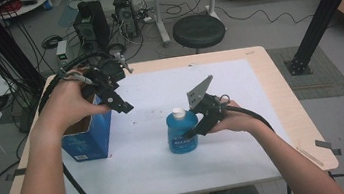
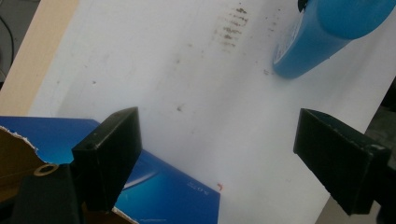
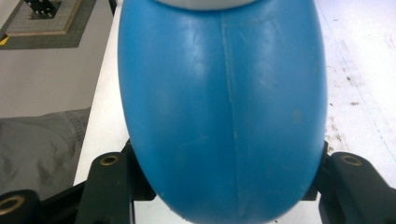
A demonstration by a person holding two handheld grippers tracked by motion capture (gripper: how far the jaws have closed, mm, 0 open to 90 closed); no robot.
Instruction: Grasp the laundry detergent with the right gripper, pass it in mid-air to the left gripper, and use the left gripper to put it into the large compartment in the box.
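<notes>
Where the right gripper [image 3: 224,196] clamps the blue bottle [image 3: 222,107], pads hide.

Blue bottle [image 1: 183,133], white cap, upright on table, clamped.

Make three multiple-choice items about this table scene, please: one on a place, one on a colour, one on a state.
1. Where does the open blue cardboard box stand?
A. by the table's left edge
B. at the right edge
C. on the floor

2. What colour is the cap of the round blue plastic bottle?
A. red
B. white
C. black

3. How is the right gripper?
A. open above the box
B. lying on the table
C. closed on the bottle

Answers: 1 A, the high view shows it beside the left gripper; 2 B, white top there; 3 C, the right gripper view shows jaws pressing both bottle sides.
</notes>
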